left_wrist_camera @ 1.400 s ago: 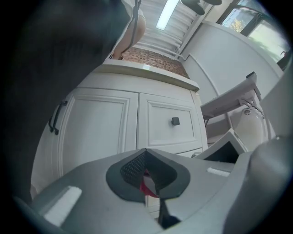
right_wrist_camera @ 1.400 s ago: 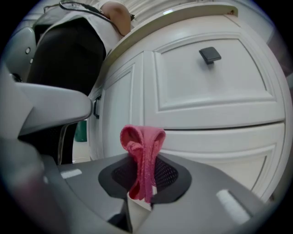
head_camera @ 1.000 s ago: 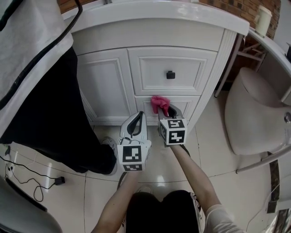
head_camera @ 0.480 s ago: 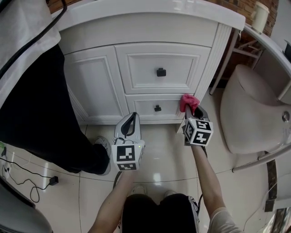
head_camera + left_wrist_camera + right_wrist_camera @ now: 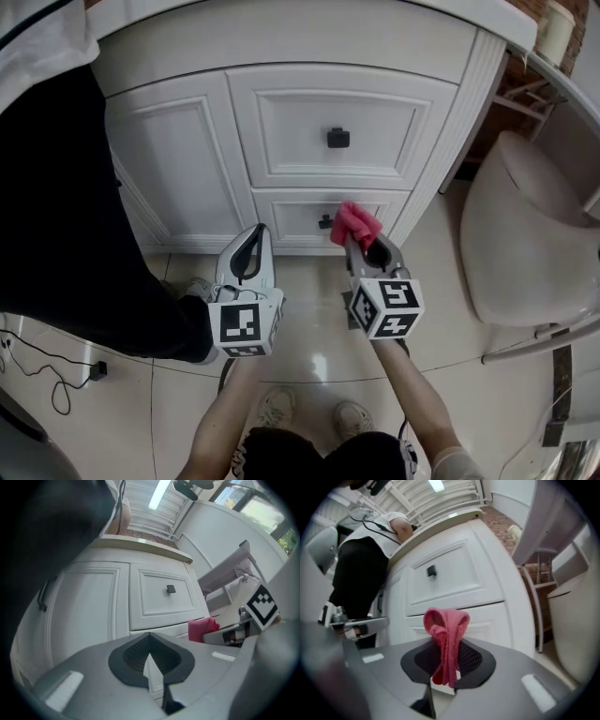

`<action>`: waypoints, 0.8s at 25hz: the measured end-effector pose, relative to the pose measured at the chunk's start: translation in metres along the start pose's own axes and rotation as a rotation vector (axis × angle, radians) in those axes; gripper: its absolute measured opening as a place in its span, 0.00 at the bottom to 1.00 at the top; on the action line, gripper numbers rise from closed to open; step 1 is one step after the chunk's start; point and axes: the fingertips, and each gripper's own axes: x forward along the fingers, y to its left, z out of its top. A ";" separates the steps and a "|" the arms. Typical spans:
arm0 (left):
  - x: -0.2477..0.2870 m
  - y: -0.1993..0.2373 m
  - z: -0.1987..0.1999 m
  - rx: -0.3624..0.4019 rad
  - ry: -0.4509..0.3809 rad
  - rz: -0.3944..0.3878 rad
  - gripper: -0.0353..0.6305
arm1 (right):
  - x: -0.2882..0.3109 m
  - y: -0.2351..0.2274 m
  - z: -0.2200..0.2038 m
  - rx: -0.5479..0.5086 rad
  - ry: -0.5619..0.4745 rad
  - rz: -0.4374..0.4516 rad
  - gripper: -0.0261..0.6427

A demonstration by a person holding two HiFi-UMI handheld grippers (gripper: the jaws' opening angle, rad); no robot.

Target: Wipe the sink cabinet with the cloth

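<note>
Cloth (image 5: 355,224) before lower drawer (image 5: 291,219) of sink cabinet (image 5: 169,169)

My left gripper (image 5: 251,246) and right gripper (image 5: 361,246) have pale grey shells, lined with black ribbed pads (image 5: 471,658) at the ends nearest the sink cabinet (image 5: 187,178). Each carries a cube (image 5: 246,323) of black-and-white square markers at the end farthest from it. Farther still from the cabinet, I wear a light sleeve (image 5: 448,462), dark clothing (image 5: 309,457) and pale shoes (image 5: 274,409).
</note>
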 end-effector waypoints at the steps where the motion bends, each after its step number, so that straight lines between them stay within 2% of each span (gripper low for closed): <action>1: -0.002 0.010 0.003 0.014 -0.016 0.025 0.07 | 0.012 0.030 -0.011 0.005 0.020 0.075 0.14; 4: -0.016 0.041 0.007 0.047 -0.036 0.101 0.07 | 0.046 0.100 -0.046 -0.019 0.097 0.225 0.14; 6: -0.018 0.049 0.008 0.027 -0.045 0.128 0.07 | 0.065 0.127 -0.058 -0.064 0.109 0.266 0.14; 9: -0.009 0.037 -0.001 0.004 -0.056 0.115 0.07 | 0.086 0.143 -0.071 -0.082 0.119 0.288 0.14; 12: -0.003 0.017 -0.010 0.016 -0.047 0.065 0.07 | 0.093 0.129 -0.076 -0.125 0.111 0.247 0.14; 16: -0.001 0.002 -0.018 0.039 -0.042 0.020 0.07 | 0.070 0.072 -0.065 -0.131 0.059 0.099 0.14; 20: 0.000 -0.012 -0.022 0.029 -0.040 -0.018 0.07 | 0.036 0.021 -0.061 -0.211 0.041 0.005 0.13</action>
